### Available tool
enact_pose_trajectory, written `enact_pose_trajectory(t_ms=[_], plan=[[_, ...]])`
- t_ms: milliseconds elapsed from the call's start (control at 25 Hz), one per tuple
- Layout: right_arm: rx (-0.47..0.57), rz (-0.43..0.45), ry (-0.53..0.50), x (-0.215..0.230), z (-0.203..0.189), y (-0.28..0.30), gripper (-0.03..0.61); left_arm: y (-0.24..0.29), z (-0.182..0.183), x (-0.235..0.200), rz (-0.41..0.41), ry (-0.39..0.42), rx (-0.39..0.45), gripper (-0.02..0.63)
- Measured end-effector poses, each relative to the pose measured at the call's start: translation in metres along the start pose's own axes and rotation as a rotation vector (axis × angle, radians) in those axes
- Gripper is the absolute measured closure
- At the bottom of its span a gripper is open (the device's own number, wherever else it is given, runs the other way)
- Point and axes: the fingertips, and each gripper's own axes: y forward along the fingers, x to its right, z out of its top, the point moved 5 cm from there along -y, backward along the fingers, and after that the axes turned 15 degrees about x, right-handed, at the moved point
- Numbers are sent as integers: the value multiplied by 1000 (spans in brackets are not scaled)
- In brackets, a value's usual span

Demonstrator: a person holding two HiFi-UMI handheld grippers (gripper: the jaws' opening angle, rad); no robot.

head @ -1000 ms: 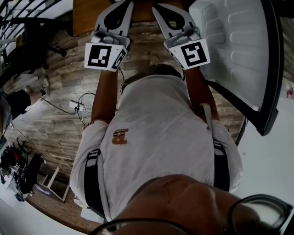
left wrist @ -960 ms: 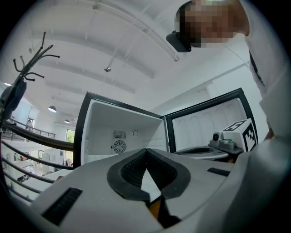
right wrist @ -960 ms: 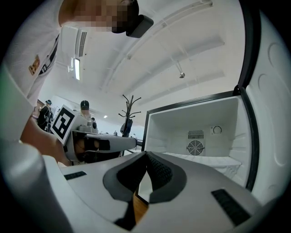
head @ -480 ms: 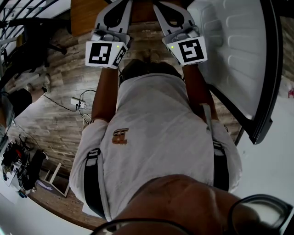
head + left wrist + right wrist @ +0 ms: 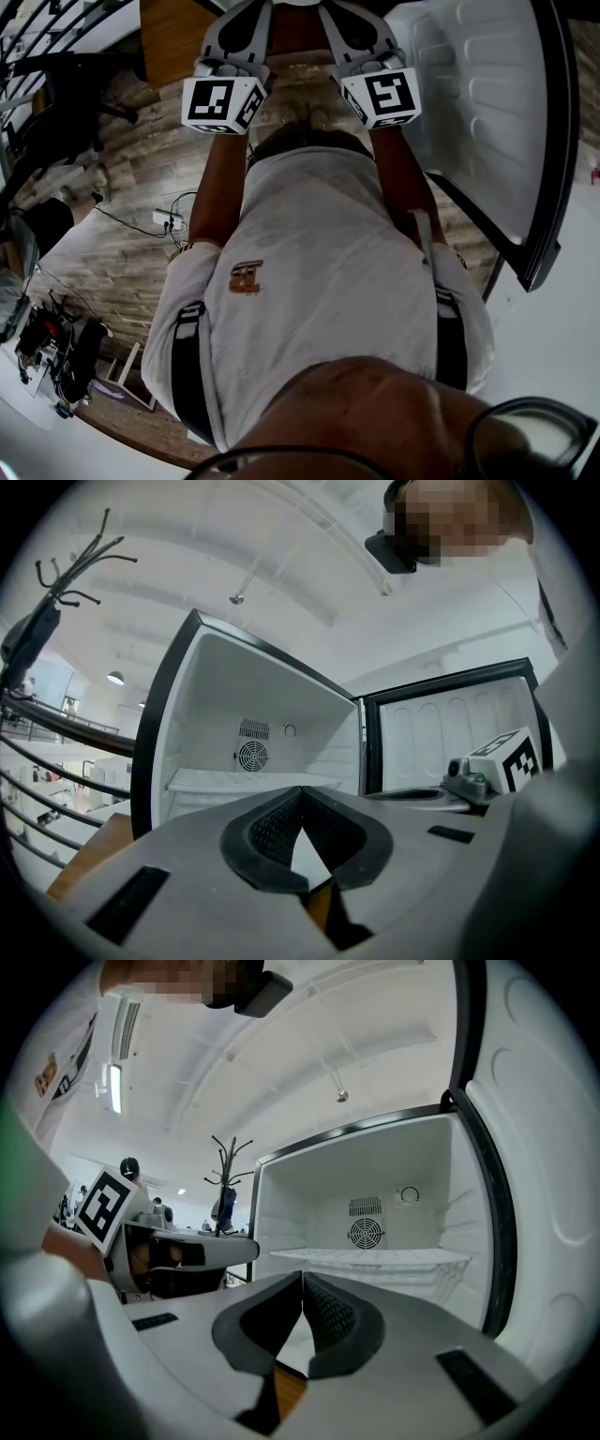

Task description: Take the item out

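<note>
Two claws, held side by side by a person bending forward, point level at an open fridge [image 5: 211, 700]. The left claw [image 5: 300, 797] has its dark ribbed pads [image 5: 273, 827] pressed together with nothing between them. The right claw [image 5: 302, 1281] is closed the same way and also empty.

Inside the white fridge, both gripper views show a round fan grille [image 5: 363, 1233] on the back wall and a pale shelf [image 5: 375, 1258] running across below it. The visible part of the shelf looks bare. The door [image 5: 487, 103] stands swung wide on the person's right, above a wooden plank floor [image 5: 131, 187].

No item shows in any view. If one is in the compartment, it probably sits low down, behind the grey bodies of the claws that fill the lower part of both gripper views. It could also be in a part of the fridge outside the views. For that reason its place relative to either claw cannot be told. The fridge mouth lies straight ahead of both claws, with a gap in between.

The step in hand appears to be the approach. To do it well, first tilt or lower a claw so the lower part of the compartment comes into sight. Then open the jaws before they enter. Keep the right claw clear of the door's inner edge, and go in level so the shelf is not knocked.
</note>
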Motion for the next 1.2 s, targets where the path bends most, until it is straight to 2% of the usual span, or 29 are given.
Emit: enact_pose_trajectory(t_ms=[320, 600, 920, 1200], plan=[[-45, -102, 7, 2, -32, 22, 545, 7, -33, -34, 28, -114, -54, 595], [-78, -172, 33, -2, -56, 36, 544, 5, -58, -64, 94, -240, -82, 595], [-99, -244, 88, 2, -68, 31, 543, 2, -75, -67, 148, -381, -118, 594], [-107, -287, 216, 21, -85, 29, 541, 8, -93, -68, 224, -489, -135, 592]])
